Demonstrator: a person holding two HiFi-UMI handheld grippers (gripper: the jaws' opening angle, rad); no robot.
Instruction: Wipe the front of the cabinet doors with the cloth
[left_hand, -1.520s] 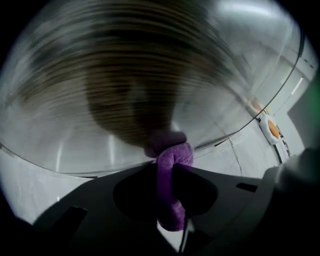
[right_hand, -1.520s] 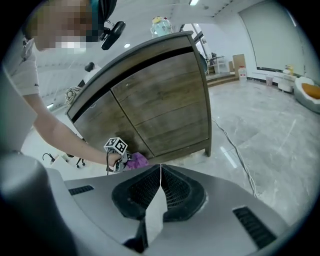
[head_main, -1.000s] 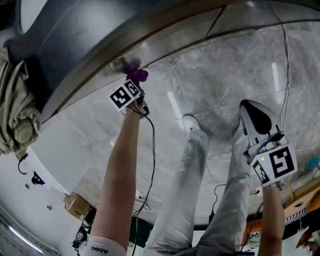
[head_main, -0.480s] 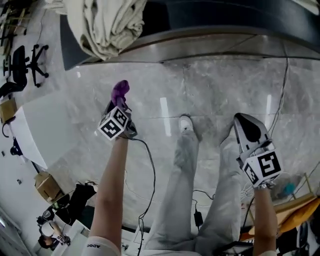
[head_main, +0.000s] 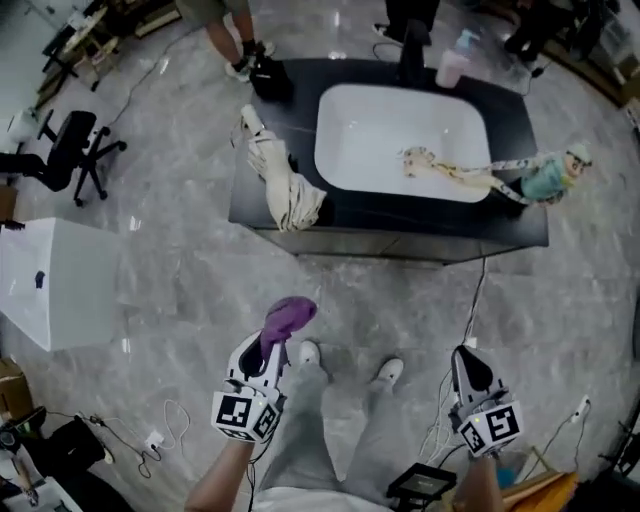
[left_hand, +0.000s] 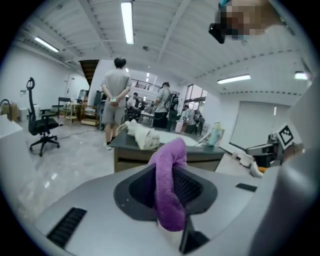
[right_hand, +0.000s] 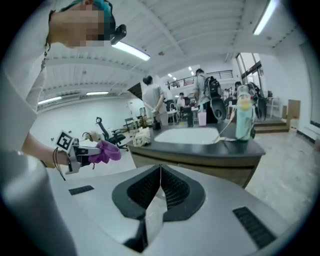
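On the near floor, apart from the dark cabinet (head_main: 390, 243): left gripper (head_main: 271, 347) clenched on the purple cloth (head_main: 288, 317); right gripper (head_main: 464, 360) clenched, empty. Office chair (head_main: 70, 150) far left. Half a second earlier only the cabinet's near edge showed; now its whole top shows. The white basin (head_main: 335, 150) holds a speckled strip (head_main: 450, 172); a beige towel (head_main: 283, 190) lies to its left.

It was a big open workroom, part lab, part office: a lone sink cabinet (head_main: 400, 220) stood mid-floor on grey stone tiles (head_main: 180, 290), an office chair (head_main: 70, 150) nearby, strip lights (left_hand: 127, 22) overhead, people (left_hand: 116, 95) standing about.
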